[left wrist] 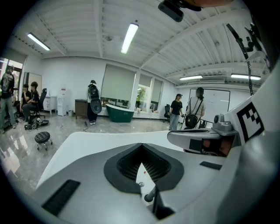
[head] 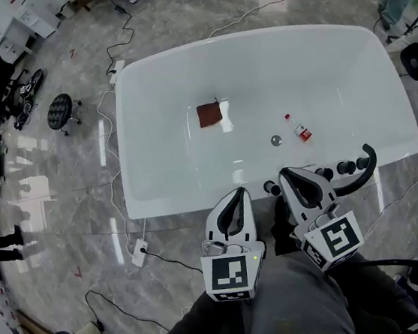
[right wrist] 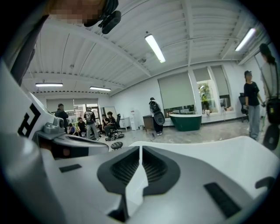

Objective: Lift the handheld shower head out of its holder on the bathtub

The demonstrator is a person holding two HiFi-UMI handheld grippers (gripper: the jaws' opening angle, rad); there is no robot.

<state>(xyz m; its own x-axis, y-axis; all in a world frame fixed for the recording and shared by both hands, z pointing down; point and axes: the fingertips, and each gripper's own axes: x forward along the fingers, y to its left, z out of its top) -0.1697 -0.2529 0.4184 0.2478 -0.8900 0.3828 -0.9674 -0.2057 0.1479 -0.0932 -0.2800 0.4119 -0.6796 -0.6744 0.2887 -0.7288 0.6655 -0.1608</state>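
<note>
The white bathtub (head: 147,94) lies below me in the head view. On its near rim, at the right, a black curved handheld shower head (head: 365,163) rests in its holder beside black knobs (head: 345,167). My right gripper (head: 285,171) hangs over the near rim, left of the shower head and apart from it, its jaws together and empty. My left gripper (head: 240,191) is further left at the rim, also shut on nothing. In the left gripper view the left gripper (left wrist: 141,146) shows its pads meeting. The right gripper view shows the right gripper (right wrist: 140,148) with its jaws touching.
Inside the tub lie a red cloth (head: 209,114), a small bottle (head: 299,128) and the drain (head: 276,140). Cables and a power strip (head: 138,252) run over the marble floor left of the tub. A black stool (head: 60,111) and seated people are at the far left.
</note>
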